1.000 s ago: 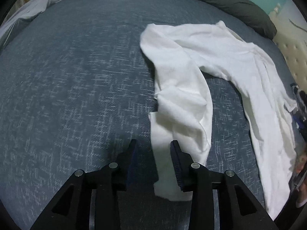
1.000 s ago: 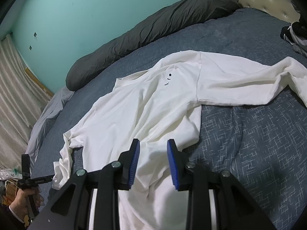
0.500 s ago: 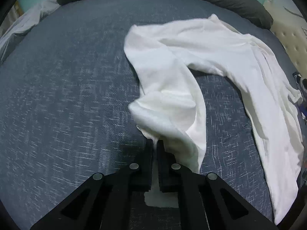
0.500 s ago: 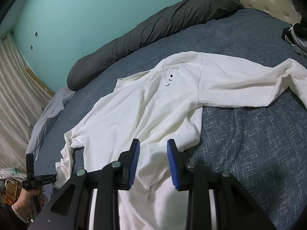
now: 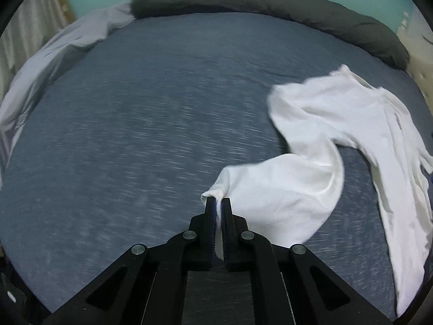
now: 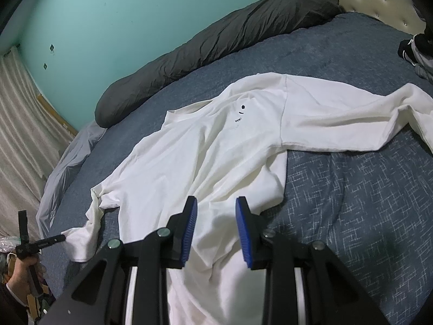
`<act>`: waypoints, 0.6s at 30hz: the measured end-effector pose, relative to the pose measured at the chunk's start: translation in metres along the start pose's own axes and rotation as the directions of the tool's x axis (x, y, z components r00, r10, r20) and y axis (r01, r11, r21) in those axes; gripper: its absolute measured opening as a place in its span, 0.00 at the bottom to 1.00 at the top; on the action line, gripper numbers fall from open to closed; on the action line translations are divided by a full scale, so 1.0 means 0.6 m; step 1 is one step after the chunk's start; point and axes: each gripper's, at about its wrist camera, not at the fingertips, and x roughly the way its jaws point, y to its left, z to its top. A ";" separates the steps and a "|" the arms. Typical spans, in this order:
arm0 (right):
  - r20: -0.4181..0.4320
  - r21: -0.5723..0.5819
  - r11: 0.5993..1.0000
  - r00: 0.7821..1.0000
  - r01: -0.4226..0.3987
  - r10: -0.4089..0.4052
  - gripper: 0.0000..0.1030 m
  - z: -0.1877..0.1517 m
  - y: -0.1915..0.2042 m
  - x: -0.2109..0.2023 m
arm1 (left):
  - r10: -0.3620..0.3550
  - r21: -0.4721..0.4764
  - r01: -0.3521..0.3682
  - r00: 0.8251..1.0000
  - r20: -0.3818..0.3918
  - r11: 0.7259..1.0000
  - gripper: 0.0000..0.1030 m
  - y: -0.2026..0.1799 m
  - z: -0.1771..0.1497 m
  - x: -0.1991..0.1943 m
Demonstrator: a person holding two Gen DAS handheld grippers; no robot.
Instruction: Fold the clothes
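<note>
White long-sleeved shirt point(image 6: 205, 162), cotton-like, one item, spread chest-up on the blue-grey bedspread point(image 6: 365, 203), collar toward the dark bolster point(image 6: 216, 40) along the teal wall; small black print near the collar, body rumpled with soft creases. Folding barely begun: no fold lies in place, both sleeves out, hem loose. Left gripper point(image 5: 218, 203) clamped on the cuff of one sleeve point(image 5: 284, 189), which rises off the bedspread in a curling loop on the side away from the tufted headboard. Right gripper point(image 6: 215, 211) with jaws apart, empty, poised over the shirt's lower body. Remaining: sleeves in, sides folded, body doubled
</note>
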 end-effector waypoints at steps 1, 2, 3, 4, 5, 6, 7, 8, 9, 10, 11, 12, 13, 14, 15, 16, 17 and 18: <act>-0.001 -0.001 1.000 1.000 0.000 0.000 0.28 0.000 0.001 0.000 | 0.011 -0.009 -0.011 1.000 0.004 1.000 0.04 0.014 -0.008 -0.006; 0.000 -0.002 1.000 1.000 0.000 0.000 0.28 0.000 0.001 0.000 | 0.024 -0.017 -0.024 1.000 0.008 1.000 0.04 0.025 -0.008 -0.012; 0.000 -0.003 1.000 1.000 0.000 0.000 0.28 0.000 0.002 0.000 | 0.038 -0.024 -0.038 0.999 0.012 0.999 0.04 0.036 -0.005 -0.017; -0.001 -0.004 1.000 1.000 0.001 -0.001 0.28 0.000 0.001 0.000 | 0.052 -0.032 -0.052 0.999 0.015 0.998 0.04 0.047 -0.003 -0.023; -0.001 -0.004 1.000 1.000 0.002 -0.002 0.28 0.000 0.001 0.001 | 0.067 -0.040 -0.066 0.998 0.020 0.997 0.04 0.057 -0.003 -0.027; -0.002 -0.004 1.000 1.000 0.002 -0.002 0.28 0.000 0.001 0.001 | 0.079 -0.052 -0.077 0.997 0.022 0.996 0.04 0.069 -0.006 -0.036; -0.003 -0.004 1.000 1.000 0.003 -0.003 0.28 0.000 0.001 0.002 | 0.087 -0.063 -0.086 0.996 0.020 0.994 0.04 0.081 -0.007 -0.041; -0.003 -0.005 1.000 1.000 0.003 -0.003 0.28 -0.001 0.001 0.003 | 0.096 -0.073 -0.094 0.995 0.018 0.993 0.04 0.091 -0.009 -0.044; -0.004 -0.005 1.000 1.000 0.004 -0.004 0.28 -0.001 0.001 0.003 | 0.108 -0.083 -0.106 0.994 0.015 0.991 0.04 0.103 -0.011 -0.045; -0.004 -0.006 1.000 1.000 0.004 -0.004 0.28 -0.001 0.001 0.003 | 0.121 -0.093 -0.119 0.993 0.011 0.988 0.04 0.114 -0.014 -0.046; -0.002 -0.008 1.000 1.000 0.004 -0.004 0.28 -0.001 0.002 0.002 | 0.134 -0.103 -0.132 0.991 0.008 0.986 0.04 0.126 -0.016 -0.046; -0.001 -0.009 1.000 1.000 0.004 -0.004 0.28 0.000 0.002 0.002 | 0.146 -0.111 -0.145 0.989 0.004 0.983 0.04 0.136 -0.018 -0.043; 0.000 -0.010 1.000 1.000 0.004 -0.004 0.28 0.000 0.003 0.001 | 0.158 -0.120 -0.156 0.988 -0.001 0.980 0.04 0.145 -0.019 -0.038; 0.001 -0.011 1.000 1.000 0.004 -0.004 0.28 0.000 0.003 0.001 | 0.168 -0.132 -0.167 0.986 -0.005 0.977 0.04 0.158 -0.022 -0.041; 0.000 -0.011 1.000 1.000 0.004 -0.004 0.28 0.000 0.002 0.001 | 0.179 -0.145 -0.178 0.984 -0.008 0.973 0.04 0.172 -0.025 -0.045; -0.001 -0.010 1.000 1.000 0.004 -0.004 0.28 -0.001 0.002 0.002 | 0.188 -0.158 -0.187 0.982 -0.012 0.969 0.04 0.184 -0.027 -0.045; -0.003 -0.010 1.000 1.000 0.005 -0.005 0.28 -0.001 0.002 0.003 | 0.197 -0.171 -0.196 0.980 -0.015 0.966 0.04 0.195 -0.029 -0.044; -0.004 -0.009 1.000 1.000 0.005 -0.005 0.28 -0.001 0.002 0.004 | 0.207 -0.187 -0.207 0.978 -0.021 0.960 0.04 0.210 -0.031 -0.043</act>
